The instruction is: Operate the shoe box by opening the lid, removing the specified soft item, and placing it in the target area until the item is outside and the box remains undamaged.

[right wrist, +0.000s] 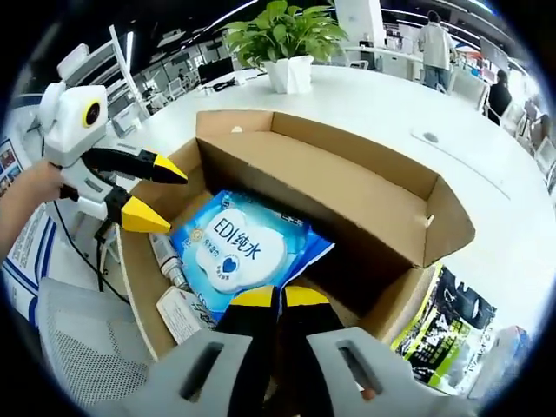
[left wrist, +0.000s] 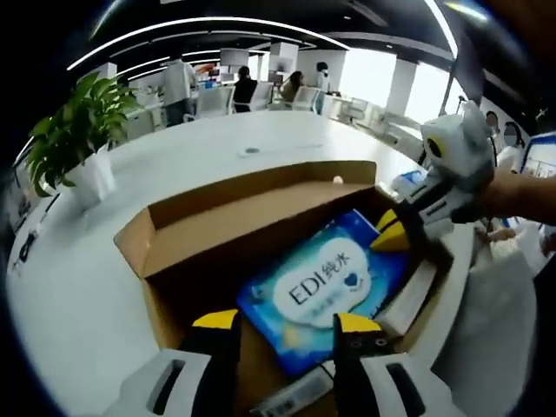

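An open brown cardboard shoe box (left wrist: 243, 204) (right wrist: 347, 191) stands on a white table, its lid flap upright along one long side. Inside lies a soft blue wipes pack (left wrist: 326, 287) (right wrist: 234, 248) with a white label. My right gripper (right wrist: 280, 298) has its yellow tips pressed together on the pack's edge; in the left gripper view it (left wrist: 391, 233) reaches in from the right at the pack's far corner. My left gripper (left wrist: 287, 321) is open over the box's near end, above the pack. In the right gripper view the left gripper (right wrist: 161, 195) hovers at the box's left end.
A white tube (right wrist: 165, 256) and a flat white packet (right wrist: 178, 313) lie in the box beside the pack. A potted plant (left wrist: 78, 130) (right wrist: 282, 35) stands on the table. A black and green bag (right wrist: 443, 321) lies outside the box. People sit at desks behind.
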Tool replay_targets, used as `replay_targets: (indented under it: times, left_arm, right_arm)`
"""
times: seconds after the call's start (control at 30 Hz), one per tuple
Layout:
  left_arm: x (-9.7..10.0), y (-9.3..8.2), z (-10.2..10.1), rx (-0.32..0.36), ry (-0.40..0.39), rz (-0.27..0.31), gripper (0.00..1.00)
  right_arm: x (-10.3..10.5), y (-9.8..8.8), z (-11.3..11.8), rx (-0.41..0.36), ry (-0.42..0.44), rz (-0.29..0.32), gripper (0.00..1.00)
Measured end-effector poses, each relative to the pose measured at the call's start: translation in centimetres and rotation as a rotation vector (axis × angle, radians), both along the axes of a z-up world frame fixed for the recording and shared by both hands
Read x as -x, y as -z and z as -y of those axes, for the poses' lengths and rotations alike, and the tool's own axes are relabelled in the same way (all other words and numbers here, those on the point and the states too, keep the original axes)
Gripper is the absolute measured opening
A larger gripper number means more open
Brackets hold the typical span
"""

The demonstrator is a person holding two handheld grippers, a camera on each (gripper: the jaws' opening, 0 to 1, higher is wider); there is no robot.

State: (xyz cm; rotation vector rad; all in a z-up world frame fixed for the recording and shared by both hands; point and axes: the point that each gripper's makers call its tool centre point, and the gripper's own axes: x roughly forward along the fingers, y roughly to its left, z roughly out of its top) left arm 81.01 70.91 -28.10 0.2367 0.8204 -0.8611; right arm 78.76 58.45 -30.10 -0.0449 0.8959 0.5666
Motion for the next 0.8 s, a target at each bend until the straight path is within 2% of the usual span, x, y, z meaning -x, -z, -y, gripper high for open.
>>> replay_targets:
  times: [0.2, 0.43, 0.6, 0.73, 0.8]
  left_arm:
    - [-0.4, 1.4, -0.2, 0.002, -0.069, -0.081, 0.37]
    - [0.3, 2.3, 0.5, -0.007, -0.085, -0.148, 0.32]
    - [0.7, 3.9, 0.8, -0.033, -0.094, -0.203, 0.30]
    - [0.9, 4.5, 1.3, -0.003, -0.140, -0.265, 0.30]
    - [0.8, 4.8, 1.3, -0.006, -0.144, -0.265, 0.28]
  right_arm:
    - [0.0, -0.1, 0.6, 0.005, 0.008, 0.007, 0.00]
    - [0.1, -0.4, 1.1, 0.009, 0.017, 0.014, 0.00]
    - [0.1, -0.3, 1.4, 0.007, 0.023, 0.016, 0.00]
    - [0.2, -0.4, 1.5, 0.000, 0.030, 0.015, 0.00]
    - [0.2, -0.4, 1.5, -0.003, 0.033, 0.014, 0.00]
